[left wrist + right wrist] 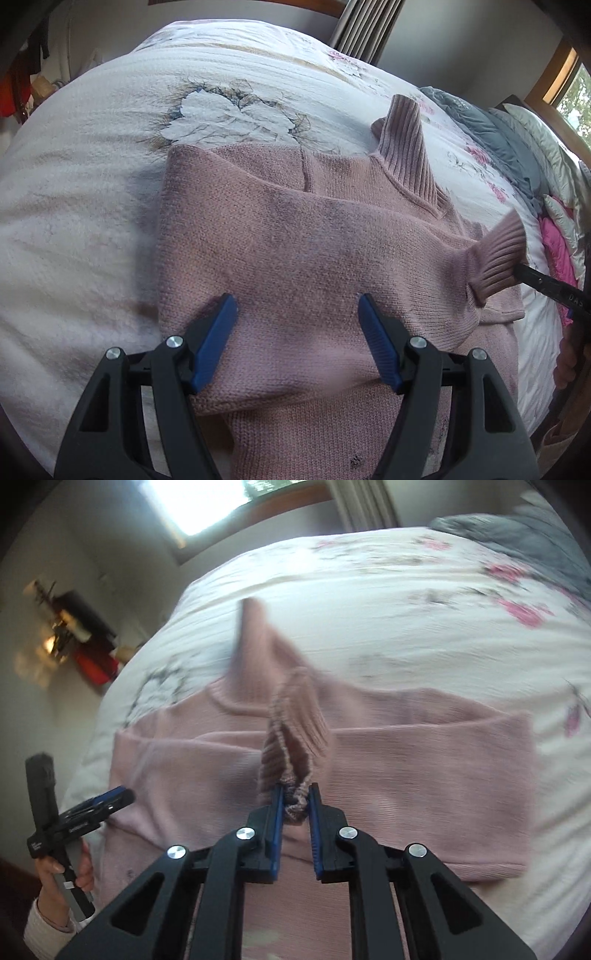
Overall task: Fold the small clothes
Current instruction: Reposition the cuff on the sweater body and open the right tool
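Note:
A dusty-pink knit sweater [295,236] lies on a white floral bedspread [92,177], with its ribbed turtleneck collar [406,144] pointing away. My left gripper [297,302] hovers open just above the sweater's body, nothing between its blue pads. My right gripper [296,792] is shut on the ribbed sleeve cuff [291,746] and holds it lifted over the sweater [406,768]. In the left wrist view that cuff [496,254] hangs at the right from the black right gripper [517,269]. The left gripper [110,799] shows at the lower left of the right wrist view, held by a hand [62,882].
Grey and pale quilted bedding [509,144] and a bright pink item [557,254] are piled along the bed's right side. A window [207,502] and curtains [365,26] are beyond the bed. Shelves with clutter [74,635] stand off its left edge.

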